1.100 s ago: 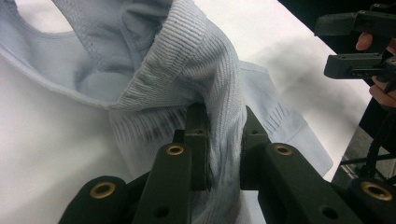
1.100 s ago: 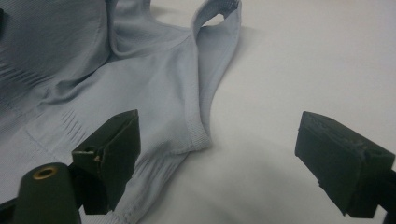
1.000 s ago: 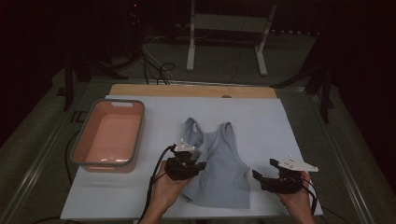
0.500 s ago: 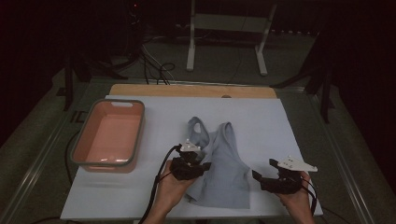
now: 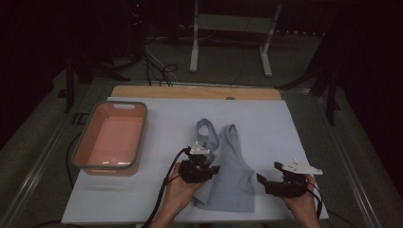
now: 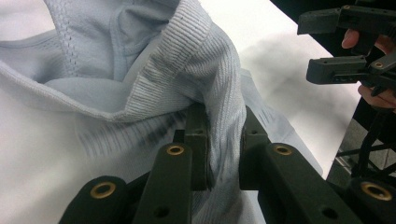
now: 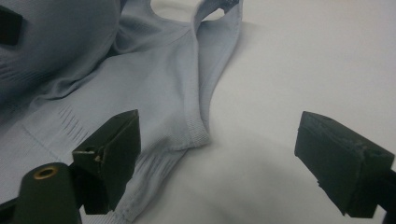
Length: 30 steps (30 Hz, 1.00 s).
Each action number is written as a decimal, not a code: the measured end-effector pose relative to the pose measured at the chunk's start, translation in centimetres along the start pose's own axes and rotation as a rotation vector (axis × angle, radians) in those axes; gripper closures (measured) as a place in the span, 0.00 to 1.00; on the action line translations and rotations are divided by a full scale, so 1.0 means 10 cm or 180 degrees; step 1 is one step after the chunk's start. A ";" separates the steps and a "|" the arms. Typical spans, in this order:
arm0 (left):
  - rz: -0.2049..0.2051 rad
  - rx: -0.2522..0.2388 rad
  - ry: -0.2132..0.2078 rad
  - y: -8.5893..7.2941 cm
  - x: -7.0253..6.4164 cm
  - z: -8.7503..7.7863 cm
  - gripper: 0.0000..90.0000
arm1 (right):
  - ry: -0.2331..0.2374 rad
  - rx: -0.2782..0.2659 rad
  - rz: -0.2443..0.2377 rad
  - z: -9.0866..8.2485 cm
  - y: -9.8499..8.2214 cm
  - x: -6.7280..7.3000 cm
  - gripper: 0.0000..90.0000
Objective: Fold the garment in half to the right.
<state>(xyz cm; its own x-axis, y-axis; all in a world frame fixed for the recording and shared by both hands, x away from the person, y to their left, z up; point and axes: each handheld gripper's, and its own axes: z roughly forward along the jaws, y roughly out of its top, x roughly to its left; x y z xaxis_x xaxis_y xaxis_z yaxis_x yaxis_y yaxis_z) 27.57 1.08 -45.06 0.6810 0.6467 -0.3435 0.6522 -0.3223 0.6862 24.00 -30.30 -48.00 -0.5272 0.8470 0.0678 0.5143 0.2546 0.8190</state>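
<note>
A light blue sleeveless top lies on the white table cover, straps pointing away from me. My left gripper rests on its left side, and in the left gripper view that gripper is shut on a bunched ribbed fold of the top. My right gripper sits just right of the top with its jaws spread. In the right gripper view the right gripper stands open over the top's edge, with nothing gripped.
A pink basin with a grey rim stands on the left of the table. A wooden strip runs along the far edge. Cables and a white metal stand are on the dark floor beyond. Bare cover lies right of the top.
My left gripper has shifted slightly to the right, drawing the top's left edge inward over the cloth. The right gripper has stayed where it was.
</note>
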 end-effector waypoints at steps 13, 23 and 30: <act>0.0024 0.0024 -0.0027 0.01 -0.05 0.09 0.89 | 0.0010 0.0000 -0.0005 0.00 0.00 0.00 0.16; 0.0073 0.0044 -0.0039 0.05 -0.09 0.13 0.89 | -0.0004 0.0006 -0.0011 0.00 0.00 -0.01 0.16; 0.0090 0.0059 -0.0055 0.06 -0.12 0.18 0.89 | 0.0014 0.0005 -0.0005 0.00 0.00 0.00 0.16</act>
<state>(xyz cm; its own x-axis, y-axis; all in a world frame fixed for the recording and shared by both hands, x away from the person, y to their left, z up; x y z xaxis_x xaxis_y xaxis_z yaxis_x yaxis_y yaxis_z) 27.74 -1.12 -45.39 0.7049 0.6250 -0.3353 0.6385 -0.3532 0.6838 24.00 -30.30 -48.04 -0.5309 0.8446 0.0689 0.5144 0.2566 0.8183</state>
